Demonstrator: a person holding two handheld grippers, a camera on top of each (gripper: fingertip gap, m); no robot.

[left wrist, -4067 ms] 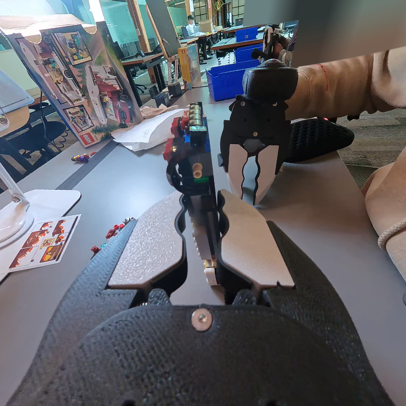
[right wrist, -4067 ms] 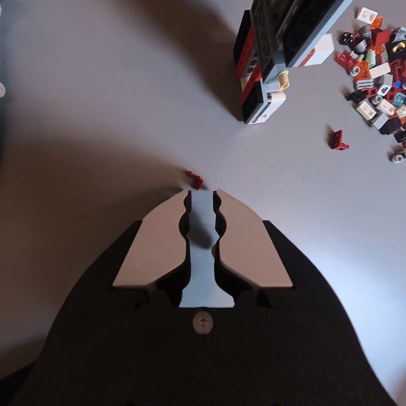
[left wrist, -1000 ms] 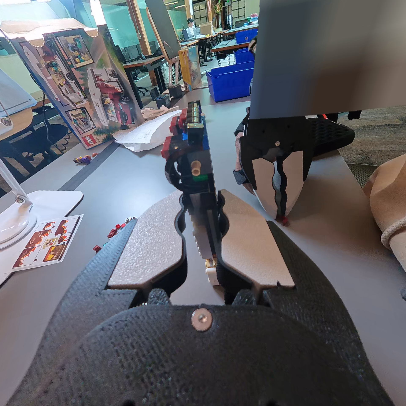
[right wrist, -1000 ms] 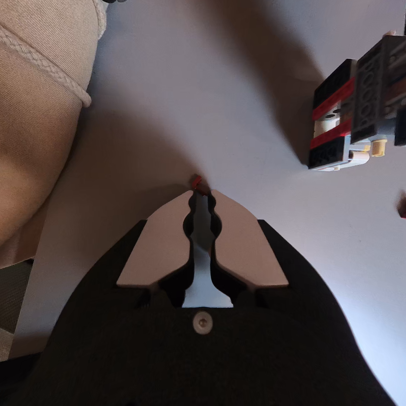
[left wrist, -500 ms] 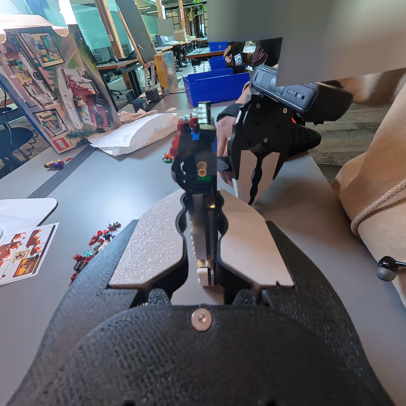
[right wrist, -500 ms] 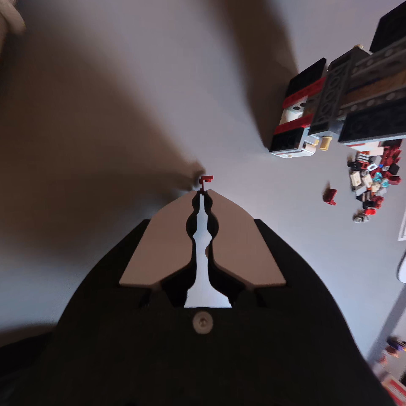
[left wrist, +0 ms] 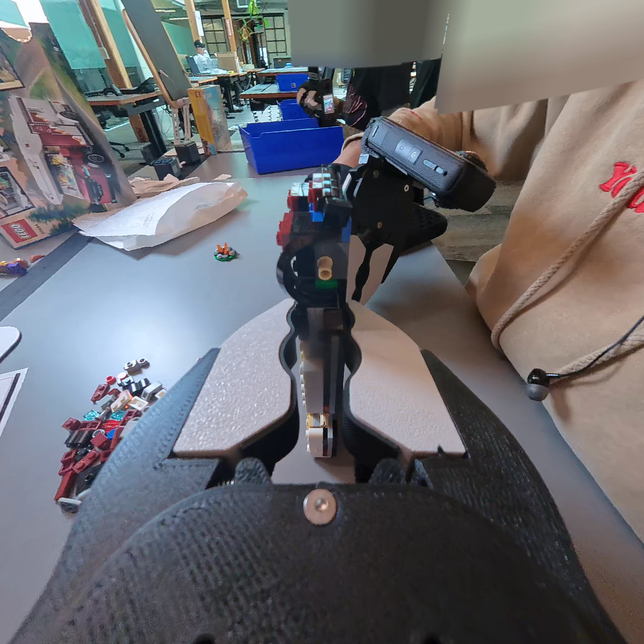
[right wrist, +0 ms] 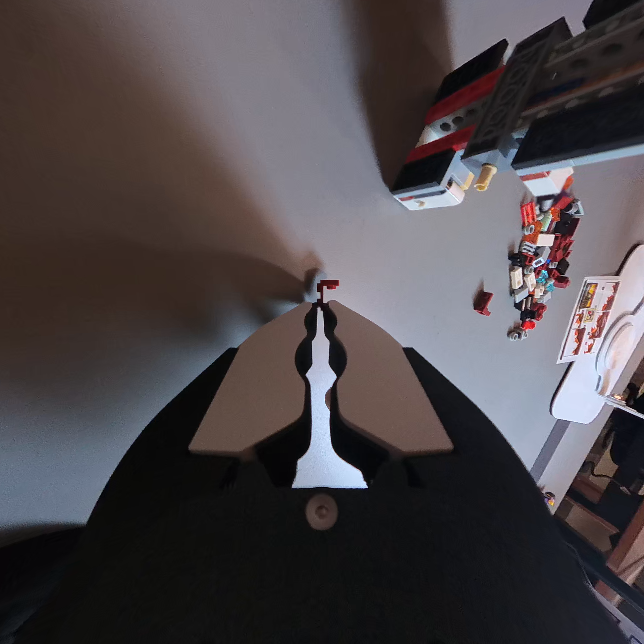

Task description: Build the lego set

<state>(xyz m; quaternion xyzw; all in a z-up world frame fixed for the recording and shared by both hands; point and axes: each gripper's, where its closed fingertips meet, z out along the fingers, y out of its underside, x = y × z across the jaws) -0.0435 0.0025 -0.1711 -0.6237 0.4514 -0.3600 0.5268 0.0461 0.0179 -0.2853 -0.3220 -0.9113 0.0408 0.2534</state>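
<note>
In the left wrist view, the left gripper (left wrist: 320, 327) has its fingers clamped on a brick-built model (left wrist: 319, 265) of black, grey, red and blue pieces, held on edge above the grey surface (left wrist: 146, 306), with a tan peg and a green piece facing the camera. Just behind the model is the right gripper (left wrist: 369, 275), carried by a person in a beige hooded top (left wrist: 557, 244); its fingertips are hidden there. To the left lie a pile of small loose bricks (left wrist: 104, 418), a white paper bag (left wrist: 163, 212), a toy box (left wrist: 52, 156) and a blue bin (left wrist: 289, 146) farther back. In the right wrist view, the right gripper (right wrist: 322, 304) has its fingers pinched together on a small dark red bracket piece (right wrist: 327, 288) that sticks out past the tips, above the surface (right wrist: 400, 278). The model (right wrist: 505, 115) is at upper right, well apart, with the brick pile (right wrist: 543, 265) and another dark red piece (right wrist: 482, 302) below it, beside a sticker sheet (right wrist: 589, 317)
</note>
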